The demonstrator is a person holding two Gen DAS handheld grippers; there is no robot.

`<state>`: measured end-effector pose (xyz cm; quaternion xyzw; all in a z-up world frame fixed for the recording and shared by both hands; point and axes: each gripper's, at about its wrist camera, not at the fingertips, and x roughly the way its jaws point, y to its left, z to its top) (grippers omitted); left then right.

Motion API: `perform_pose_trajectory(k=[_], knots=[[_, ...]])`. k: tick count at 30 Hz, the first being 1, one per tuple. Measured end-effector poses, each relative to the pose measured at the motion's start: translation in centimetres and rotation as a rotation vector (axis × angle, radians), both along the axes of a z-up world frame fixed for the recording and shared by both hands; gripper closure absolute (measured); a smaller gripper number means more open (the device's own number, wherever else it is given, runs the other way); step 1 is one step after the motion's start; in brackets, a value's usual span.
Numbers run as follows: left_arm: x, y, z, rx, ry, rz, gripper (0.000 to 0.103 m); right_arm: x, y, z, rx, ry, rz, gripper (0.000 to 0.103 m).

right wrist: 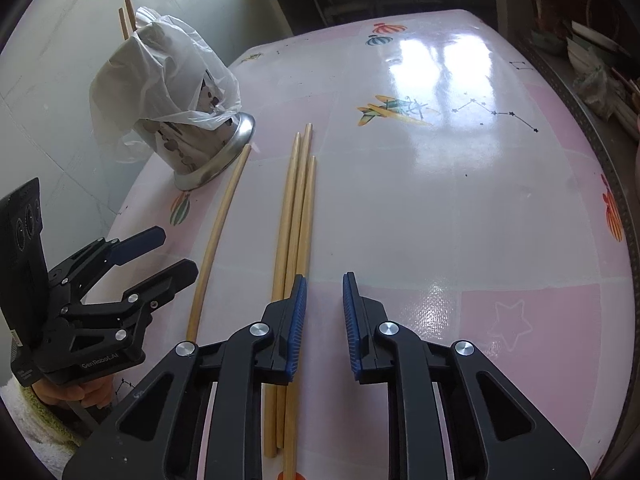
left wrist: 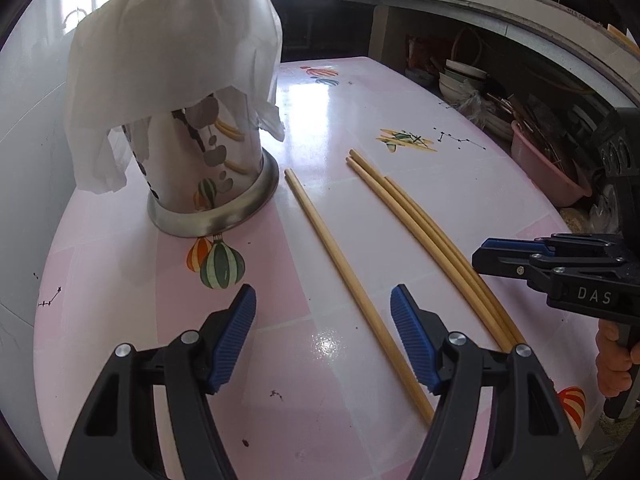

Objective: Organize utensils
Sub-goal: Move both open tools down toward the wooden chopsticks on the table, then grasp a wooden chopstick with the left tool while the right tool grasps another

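Chopsticks lie flat on the pink patterned table (left wrist: 400, 92), all nearer the cameras than the steel utensil holder (left wrist: 208, 184), the landmark used below. Left gripper (left wrist: 323, 334): jaws spread wide and holding nothing, raised above the table on the near side of the holder; the single chopstick (left wrist: 344, 268) runs between its blue pads (left wrist: 234, 340). This single chopstick points with its far tip toward the holder's flared base, ending just beside the rim; whether it touches cannot be told. Right gripper (right wrist: 324, 326): jaws narrowly parted and holding nothing, over the table on the near side of the holder; its left pad (right wrist: 296, 320) sits over the near part of the bundle of three chopsticks (right wrist: 296, 216), which lies outside the gap. The three lie side by side, touching along their lengths, farther from the holder than the single chopstick and well apart from its base. The holder stands upright on the table, its perforated wall partly draped by a white plastic bag (left wrist: 168, 52) covering its top. In the right wrist view, two stick ends (right wrist: 126, 8) rise behind the bag. Beyond the holder and table, stacked bowls (left wrist: 464, 80) and a pink basin (left wrist: 548, 164) sit under a shelf.
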<state>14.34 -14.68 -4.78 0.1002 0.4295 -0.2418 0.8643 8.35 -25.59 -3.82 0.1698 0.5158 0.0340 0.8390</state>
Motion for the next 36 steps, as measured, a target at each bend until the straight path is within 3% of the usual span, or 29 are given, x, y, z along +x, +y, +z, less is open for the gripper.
perform_pose_trajectory(k=[7,17,23,25,28,36], knots=[[0.2,-0.4,-0.7,0.052,-0.011,0.004,0.035,1.1,0.6,-0.1,-0.013,-0.005,0.032,0.088],[0.5,-0.3,-1.0,0.054,-0.016,0.005,0.039,1.9,1.4,-0.3,-0.096,-0.003,0.052,0.096],[0.5,0.0,-0.8,0.052,-0.022,0.016,0.059,1.9,0.2,-0.4,-0.112,0.008,0.004,0.098],[0.4,0.2,-0.7,0.051,-0.022,0.016,0.076,1.8,0.0,-0.5,-0.11,0.013,-0.01,0.098],[0.3,0.5,-0.6,0.049,-0.014,0.016,0.092,1.5,-0.3,-0.5,-0.089,0.02,-0.018,0.099],[-0.9,1.8,-0.3,0.009,0.063,0.026,0.097,-0.2,-0.4,-0.3,-0.033,0.051,-0.029,0.099]])
